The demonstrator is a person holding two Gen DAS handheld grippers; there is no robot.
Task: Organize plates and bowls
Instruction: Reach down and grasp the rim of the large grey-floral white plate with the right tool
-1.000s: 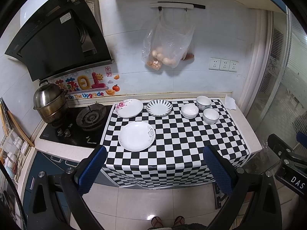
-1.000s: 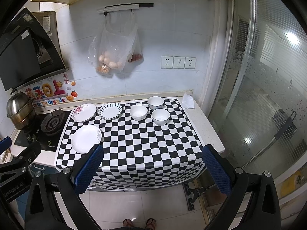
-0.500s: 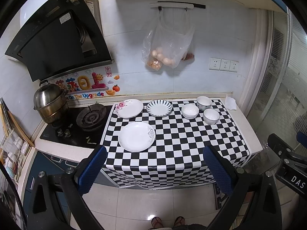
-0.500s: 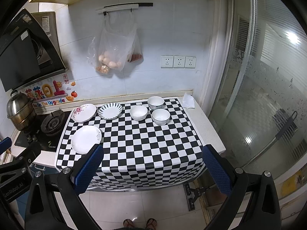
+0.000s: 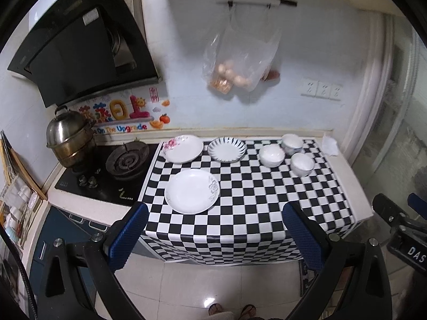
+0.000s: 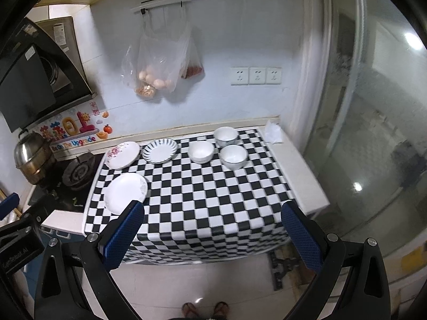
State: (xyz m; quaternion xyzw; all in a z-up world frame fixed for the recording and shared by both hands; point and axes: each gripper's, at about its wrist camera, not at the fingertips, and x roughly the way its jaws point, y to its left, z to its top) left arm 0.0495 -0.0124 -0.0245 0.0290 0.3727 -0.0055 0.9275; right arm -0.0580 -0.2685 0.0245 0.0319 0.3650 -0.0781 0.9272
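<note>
Glazed ceramic is being shown in the left wrist view: three plates and three bowls are lying on the checkered cloth [image 5: 240, 200]. The plain white plate [image 5: 192, 190] is sitting nearest, the floral plate [image 5: 182, 148] and the striped plate [image 5: 226, 150] are resting far behind it, and the bowls [image 5: 287, 150] are grouped at the far right. The left gripper [image 5: 213, 232] is being held off the counter edge, fingers wide apart and empty.

In the right wrist view the same crockery is being seen from further right, the white plate [image 6: 125, 193] at the near left and the bowls [image 6: 216, 149] far centre. The right gripper [image 6: 210, 232] is likewise being held with fingers spread, nothing between them.

Stiff, slippery and breakable ware is probably being dealt with; rims are likely being favoured as the place to pinch, plates being lifted at the near edge.
</note>
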